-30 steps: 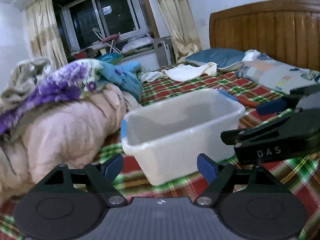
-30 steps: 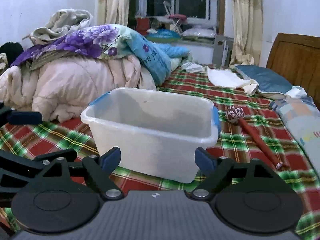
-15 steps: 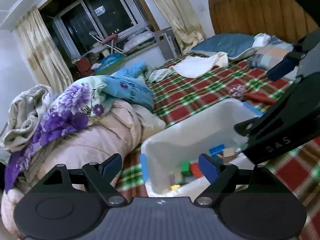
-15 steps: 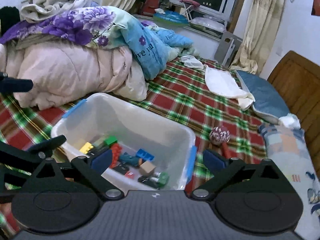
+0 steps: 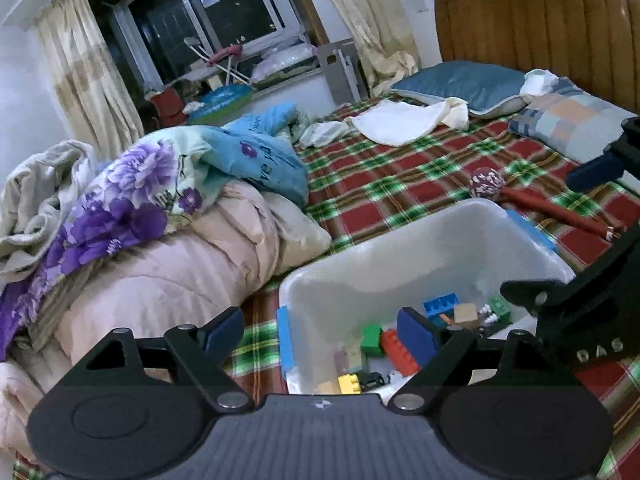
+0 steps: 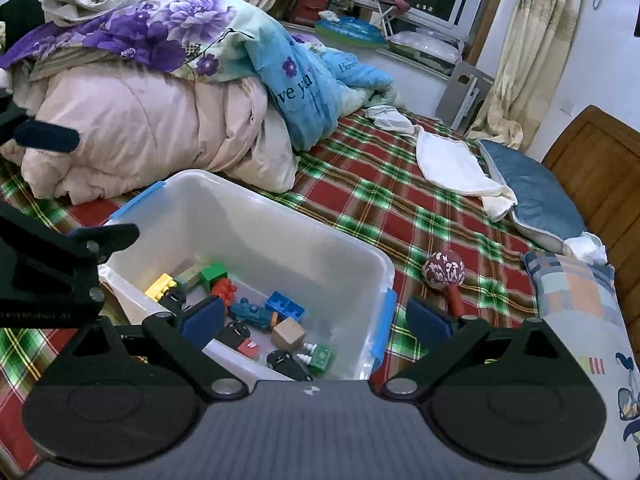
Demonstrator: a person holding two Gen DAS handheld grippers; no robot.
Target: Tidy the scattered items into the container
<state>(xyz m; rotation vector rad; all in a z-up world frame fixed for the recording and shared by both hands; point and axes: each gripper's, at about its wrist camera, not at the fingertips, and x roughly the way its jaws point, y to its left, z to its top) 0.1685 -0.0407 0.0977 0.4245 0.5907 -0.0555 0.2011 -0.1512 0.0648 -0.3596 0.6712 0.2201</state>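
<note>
Bricks [image 5: 394, 344] now show inside the white bin [image 5: 360, 276] in the left wrist view, where a second ago only its outer wall faced the camera, so the left gripper [image 5: 320, 328] has risen above the near rim, fingers apart and holding nothing. The right gripper's [image 5: 580, 312] black frame crosses the right edge. In the right wrist view the right gripper [image 6: 316, 316] has climbed likewise and looks down on blocks, toy cars [image 6: 286, 360] and a wooden cube [image 6: 288, 334] on the bin's floor, its fingers spread and empty. A red rattle [image 6: 444, 270] lies on the checked bed [image 6: 360, 200] just beside the bin, outside it, so I judge it the item left to collect.
</note>
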